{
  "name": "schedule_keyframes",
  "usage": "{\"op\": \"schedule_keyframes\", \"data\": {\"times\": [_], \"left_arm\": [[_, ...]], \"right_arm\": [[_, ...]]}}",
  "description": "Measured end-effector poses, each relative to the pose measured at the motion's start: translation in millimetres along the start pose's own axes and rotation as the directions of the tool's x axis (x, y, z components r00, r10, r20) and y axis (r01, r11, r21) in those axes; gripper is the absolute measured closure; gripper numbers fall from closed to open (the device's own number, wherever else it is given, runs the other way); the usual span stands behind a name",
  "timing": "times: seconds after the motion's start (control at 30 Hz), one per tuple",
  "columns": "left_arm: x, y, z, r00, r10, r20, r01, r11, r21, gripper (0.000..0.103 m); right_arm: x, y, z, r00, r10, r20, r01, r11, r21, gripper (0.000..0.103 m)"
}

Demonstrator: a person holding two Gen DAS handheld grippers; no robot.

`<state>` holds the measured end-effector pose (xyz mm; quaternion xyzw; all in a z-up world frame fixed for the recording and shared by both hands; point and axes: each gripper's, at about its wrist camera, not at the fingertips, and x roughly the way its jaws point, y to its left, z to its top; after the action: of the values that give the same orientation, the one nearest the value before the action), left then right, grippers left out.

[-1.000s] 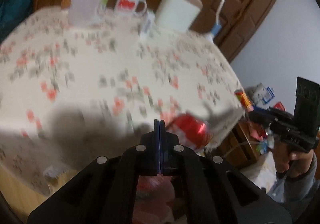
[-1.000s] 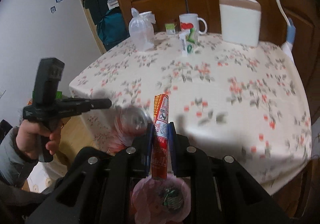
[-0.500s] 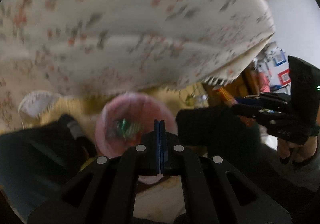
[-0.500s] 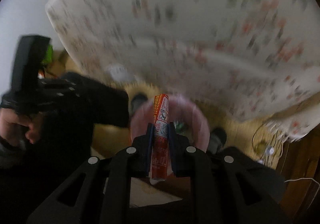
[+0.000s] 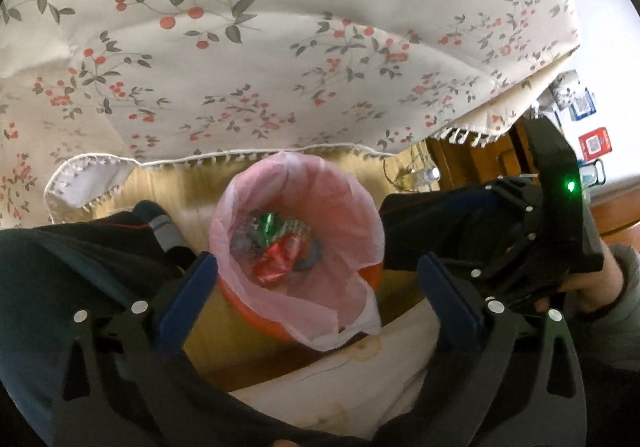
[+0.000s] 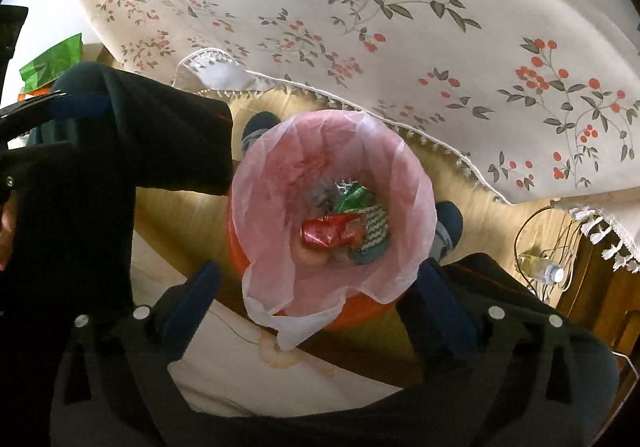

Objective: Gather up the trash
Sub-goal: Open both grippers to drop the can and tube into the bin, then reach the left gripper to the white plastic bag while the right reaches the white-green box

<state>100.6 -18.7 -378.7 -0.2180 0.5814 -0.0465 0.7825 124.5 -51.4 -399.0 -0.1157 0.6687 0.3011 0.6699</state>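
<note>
Both jaws stand spread and empty above the bin (image 5: 362,275), my left gripper (image 5: 320,295) and right gripper (image 6: 316,301) over the crumpled red wrapper (image 6: 324,233) inside its pink liner (image 6: 404,175).

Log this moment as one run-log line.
left hand-held gripper: open, empty | right hand-held gripper: open, empty | both above trash bin | red wrapper: inside bin

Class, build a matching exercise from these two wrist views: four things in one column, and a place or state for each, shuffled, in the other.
Things:
1. orange trash bin with pink liner
2. crumpled red wrapper
3. floral white tablecloth
4. clear plastic bottle

Places or states:
A. lying on the floor among cables
B. hanging over the table edge
C. standing on the floor between the person's feet
D. lying inside the liner

Pairs: 1-C, 2-D, 3-B, 4-A
</note>
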Motion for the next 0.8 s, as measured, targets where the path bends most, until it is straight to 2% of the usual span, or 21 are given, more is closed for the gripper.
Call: {"op": "schedule_keyframes", "data": {"times": [0.17, 0.5, 0.63, 0.8], "left_arm": [[-6.2, -1.7, 2.2, 0.999, 0.033, 0.011, -0.034, 0.999, 0.032, 0.006], [-48.7, -10.1, 17.1, 0.992, 0.06, 0.112, -0.065, 0.997, 0.046, 0.006], [-76.6, -15.2, 27.3, 0.983, 0.058, 0.172, -0.069, 0.996, 0.055, 0.006], [-122.1, -25.0, 43.9, 0.963, 0.042, 0.267, -0.064, 0.995, 0.073, 0.006]], "right_arm": [[-9.1, -3.2, -1.0, 1.0, -0.015, 0.025, 0.015, 1.0, 0.016, 0.005], [-60.8, -2.3, 5.9, 0.989, -0.015, 0.15, 0.007, 0.998, 0.059, 0.005], [-88.5, 1.1, 10.7, 0.978, -0.009, 0.207, -0.004, 0.998, 0.064, 0.005], [-137.3, 8.7, 18.0, 0.953, -0.005, 0.304, -0.009, 0.999, 0.046, 0.005]]}}
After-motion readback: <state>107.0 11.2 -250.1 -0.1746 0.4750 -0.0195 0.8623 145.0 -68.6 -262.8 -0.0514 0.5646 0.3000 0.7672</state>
